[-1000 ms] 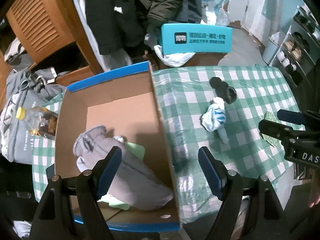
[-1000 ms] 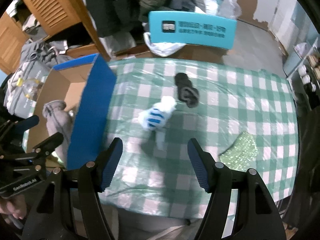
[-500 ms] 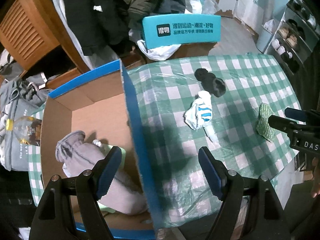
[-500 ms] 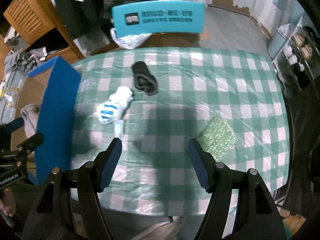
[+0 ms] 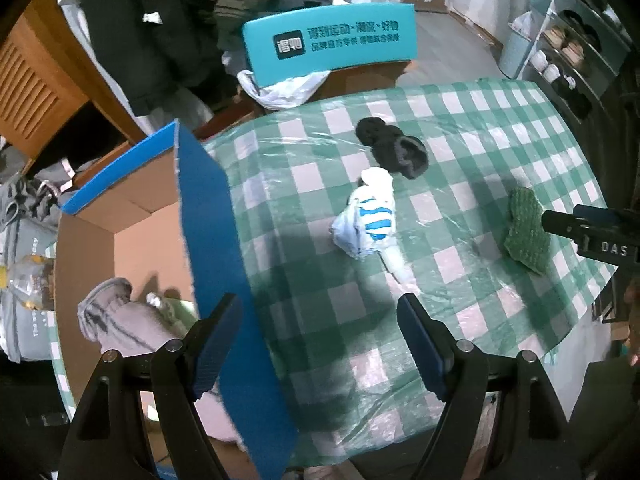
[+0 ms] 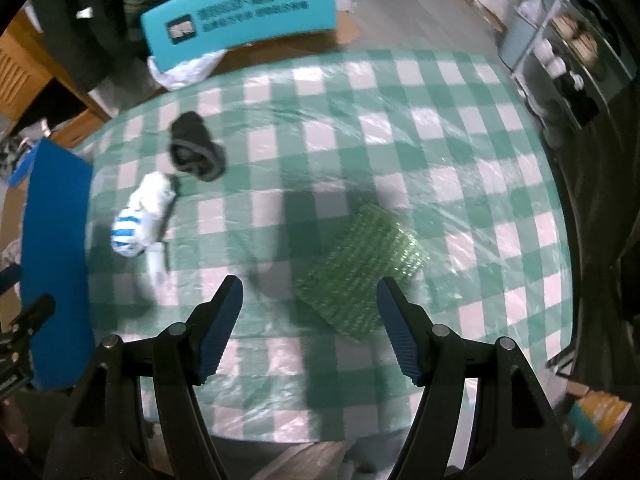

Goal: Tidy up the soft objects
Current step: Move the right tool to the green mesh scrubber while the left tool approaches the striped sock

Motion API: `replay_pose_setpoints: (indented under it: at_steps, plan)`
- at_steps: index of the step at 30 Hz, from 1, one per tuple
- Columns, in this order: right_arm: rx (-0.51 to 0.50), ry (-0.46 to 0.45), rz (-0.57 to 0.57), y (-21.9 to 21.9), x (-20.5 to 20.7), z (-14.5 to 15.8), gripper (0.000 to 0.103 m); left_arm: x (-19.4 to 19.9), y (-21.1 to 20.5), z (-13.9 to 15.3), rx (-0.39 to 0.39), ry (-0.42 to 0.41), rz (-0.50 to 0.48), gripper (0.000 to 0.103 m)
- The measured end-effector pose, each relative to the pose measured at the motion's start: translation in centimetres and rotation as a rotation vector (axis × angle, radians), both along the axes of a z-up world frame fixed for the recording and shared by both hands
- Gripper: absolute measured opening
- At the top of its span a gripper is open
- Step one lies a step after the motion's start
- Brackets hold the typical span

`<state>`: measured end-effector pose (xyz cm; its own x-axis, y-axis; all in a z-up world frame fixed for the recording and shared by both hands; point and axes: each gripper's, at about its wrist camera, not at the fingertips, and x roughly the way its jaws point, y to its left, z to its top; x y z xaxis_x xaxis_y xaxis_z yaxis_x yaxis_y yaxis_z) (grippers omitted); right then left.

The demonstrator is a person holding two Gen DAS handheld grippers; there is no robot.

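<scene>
Tablecloth [image 6: 440,140], green-checked under clear plastic; both claws [image 5: 320,344] [image 6: 310,326] gape empty above it.

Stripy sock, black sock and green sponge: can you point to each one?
Stripy sock [image 5: 370,220], left wrist view, on its blue stripes.
Black sock [image 5: 394,150], left wrist view, on its middle.
Green sponge [image 6: 360,268], right wrist view, on its top face.

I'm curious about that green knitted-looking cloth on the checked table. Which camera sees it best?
The right wrist view: the green cloth lies whole and large just ahead of the open right gripper, though slightly blurred. In the left wrist view it sits small near the right edge, partly hidden behind the other gripper's tip.
</scene>
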<state>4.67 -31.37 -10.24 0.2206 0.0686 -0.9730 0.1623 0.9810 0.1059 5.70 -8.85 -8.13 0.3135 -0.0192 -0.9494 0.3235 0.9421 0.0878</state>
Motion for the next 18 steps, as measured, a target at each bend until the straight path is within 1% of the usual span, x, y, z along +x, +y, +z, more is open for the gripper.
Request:
replay_pose_setpoints:
  at_steps: [8,13,18]
  plan:
    - [-0.013,0.089,-0.057,-2.1,0.8,-4.1,0.069,1.2,-1.1,-1.6,-0.019,0.042,-0.001,0.081]
    - [-0.007,0.12,-0.097,-3.0,1.4,-6.0,0.069,2.0,-1.3,-2.8,-0.036,0.071,0.012,0.081]
    - [-0.01,0.135,-0.126,-3.6,1.7,-7.2,0.069,2.8,-1.6,-3.5,-0.044,0.079,0.01,0.081]
